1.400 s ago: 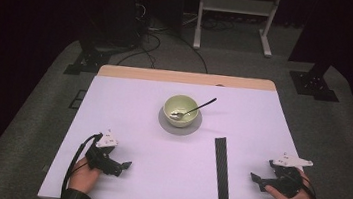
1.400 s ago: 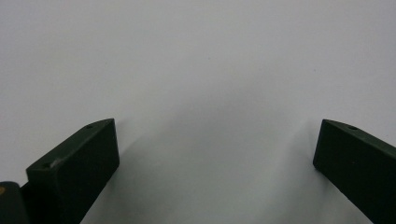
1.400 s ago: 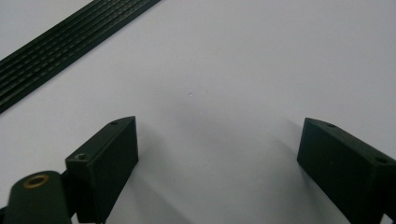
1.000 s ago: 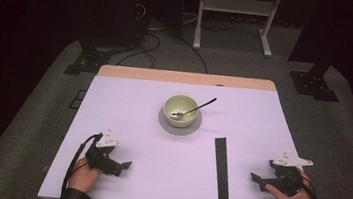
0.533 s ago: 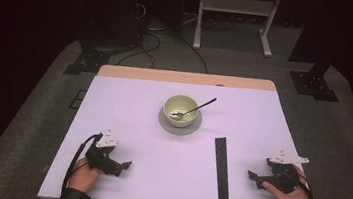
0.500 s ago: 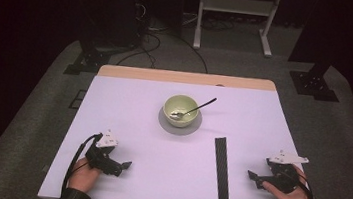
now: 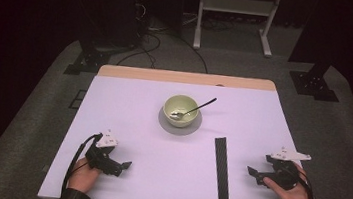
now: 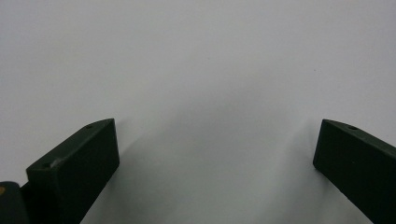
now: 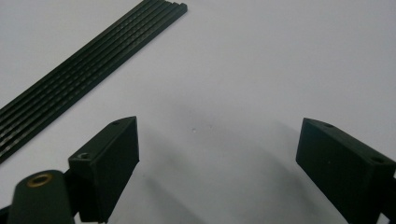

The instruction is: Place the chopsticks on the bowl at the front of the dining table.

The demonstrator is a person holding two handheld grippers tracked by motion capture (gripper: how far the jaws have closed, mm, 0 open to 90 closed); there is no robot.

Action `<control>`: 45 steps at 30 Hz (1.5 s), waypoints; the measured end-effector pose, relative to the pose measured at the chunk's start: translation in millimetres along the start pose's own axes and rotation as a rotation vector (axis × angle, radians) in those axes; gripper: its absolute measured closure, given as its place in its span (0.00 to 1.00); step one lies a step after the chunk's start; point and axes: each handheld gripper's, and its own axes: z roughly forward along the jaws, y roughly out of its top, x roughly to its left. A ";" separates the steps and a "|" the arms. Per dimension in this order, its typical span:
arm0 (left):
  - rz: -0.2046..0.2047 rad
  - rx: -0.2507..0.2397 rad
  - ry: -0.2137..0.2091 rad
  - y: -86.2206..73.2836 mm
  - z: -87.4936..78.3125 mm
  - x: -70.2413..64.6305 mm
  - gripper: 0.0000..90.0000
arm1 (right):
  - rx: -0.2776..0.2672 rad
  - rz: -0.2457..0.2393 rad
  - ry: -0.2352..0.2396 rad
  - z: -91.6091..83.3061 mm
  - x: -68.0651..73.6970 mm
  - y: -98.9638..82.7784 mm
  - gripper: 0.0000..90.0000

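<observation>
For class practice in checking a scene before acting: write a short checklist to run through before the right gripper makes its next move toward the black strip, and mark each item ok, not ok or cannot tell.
1. Right gripper open: ok, its jaws stand wide apart with bare table between them.
2. Left gripper open and holding nothing: ok.
3. Black strip free to reach: ok, it lies flat on the table between the two grippers, nearer the right one, nothing touching it.
4. Bowl out of the way: ok, it sits farther back with the spoon in it.
5. Strip loose or fixed to the table: cannot tell.
</observation>
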 end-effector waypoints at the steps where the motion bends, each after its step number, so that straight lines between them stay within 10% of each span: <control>1: 0.000 -0.001 0.000 0.0 0.0 -0.1 0.00 | 0.000 0.000 0.000 0.0 0.0 0.0 0.13; 45: 0.000 0.000 0.000 0.0 0.0 -0.1 0.00 | -0.038 0.012 0.023 17.8 1.0 30.8 0.15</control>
